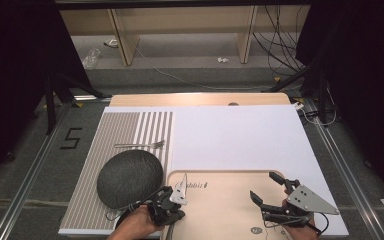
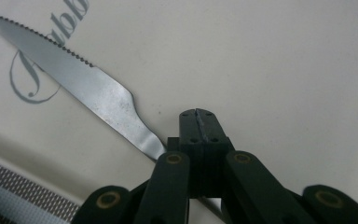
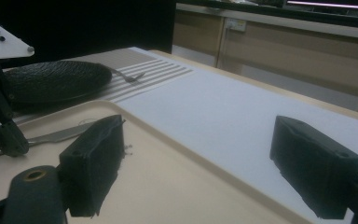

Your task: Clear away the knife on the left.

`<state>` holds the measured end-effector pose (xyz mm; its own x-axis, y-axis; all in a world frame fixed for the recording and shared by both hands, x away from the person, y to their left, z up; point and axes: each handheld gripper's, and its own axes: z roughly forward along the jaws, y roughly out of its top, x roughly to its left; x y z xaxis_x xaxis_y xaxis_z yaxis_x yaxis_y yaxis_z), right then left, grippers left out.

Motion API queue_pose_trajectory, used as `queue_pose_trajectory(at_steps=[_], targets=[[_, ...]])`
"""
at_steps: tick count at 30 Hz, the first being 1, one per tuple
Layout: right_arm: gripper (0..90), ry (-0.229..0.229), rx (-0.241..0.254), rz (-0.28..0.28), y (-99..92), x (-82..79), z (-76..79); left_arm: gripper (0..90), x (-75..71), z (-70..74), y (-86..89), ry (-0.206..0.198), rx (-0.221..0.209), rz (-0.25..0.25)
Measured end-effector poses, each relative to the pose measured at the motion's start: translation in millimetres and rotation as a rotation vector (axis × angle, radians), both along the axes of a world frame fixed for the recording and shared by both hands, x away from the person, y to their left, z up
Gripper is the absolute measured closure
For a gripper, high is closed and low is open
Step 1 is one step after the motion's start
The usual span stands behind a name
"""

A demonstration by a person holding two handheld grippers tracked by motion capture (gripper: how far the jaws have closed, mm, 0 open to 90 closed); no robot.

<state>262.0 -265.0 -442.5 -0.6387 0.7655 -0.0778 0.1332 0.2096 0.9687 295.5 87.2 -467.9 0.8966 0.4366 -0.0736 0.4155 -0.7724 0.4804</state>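
left gripper [image 2: 198, 122] view: serrated knife [image 2: 81, 84] over tray [image 2: 270, 70], fingers clamped on its handle | high view: fork [image 1: 141, 145] beyond tray, beside dark plate [image 1: 129, 177] | right gripper [image 1: 270, 189]: hovering over tray, fingers wide apart, empty

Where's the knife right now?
The knife is at the near-left of the high view, its handle clamped in the left tool, its blade over the left edge of the beige tray, just right of the dark round plate.
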Motion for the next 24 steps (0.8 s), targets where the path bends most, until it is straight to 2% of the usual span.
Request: queue_pose_trajectory(at_steps=[10,24], targets=[[18.5,0.0,0.0,0.001,0.1,0.0,0.0,89.4,1.8,0.2,10.8,0.015,0.001,0.032],[18.5,0.0,0.001,0.002,0.2,-0.3,0.1,88.9,0.8,0.2,14.7,0.035,-0.003,0.033]])
